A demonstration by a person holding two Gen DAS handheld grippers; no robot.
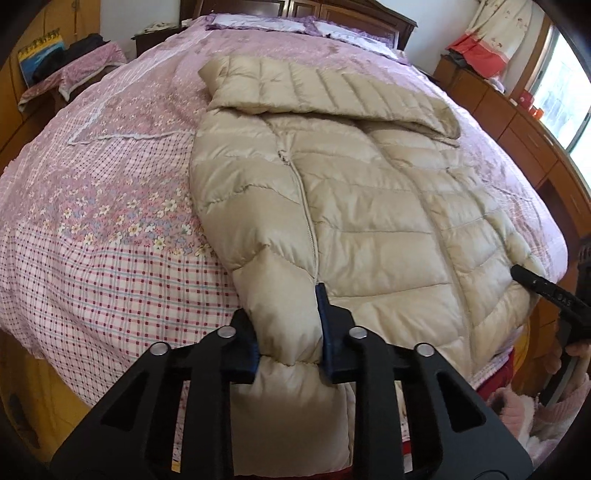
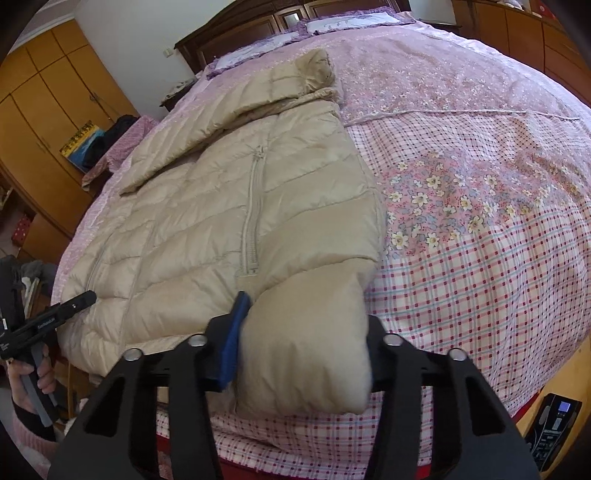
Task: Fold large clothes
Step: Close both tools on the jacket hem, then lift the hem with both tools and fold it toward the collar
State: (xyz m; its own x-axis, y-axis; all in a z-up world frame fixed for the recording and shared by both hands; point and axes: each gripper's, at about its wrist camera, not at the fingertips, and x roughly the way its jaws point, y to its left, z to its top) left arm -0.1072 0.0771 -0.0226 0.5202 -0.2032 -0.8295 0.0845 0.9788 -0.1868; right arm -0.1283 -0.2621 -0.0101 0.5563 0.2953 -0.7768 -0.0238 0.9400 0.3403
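A beige quilted down jacket (image 1: 369, 206) lies front up on the bed, zipped, with one sleeve folded across its top; it also shows in the right wrist view (image 2: 229, 184). My left gripper (image 1: 288, 325) is shut on the jacket's hem corner at the bed's near edge. My right gripper (image 2: 303, 332) is shut on the other hem corner, which bulges between its fingers. Each gripper appears in the other's view: the right one at the right edge of the left wrist view (image 1: 546, 291), the left one at the left edge of the right wrist view (image 2: 48, 321).
The bed (image 1: 96, 229) has a pink floral and checked cover, with pillows (image 1: 258, 24) at the headboard. Wooden wardrobes (image 2: 40, 122) and a low cabinet (image 1: 517, 122) under a window flank it. A black scale (image 2: 550, 439) lies on the floor.
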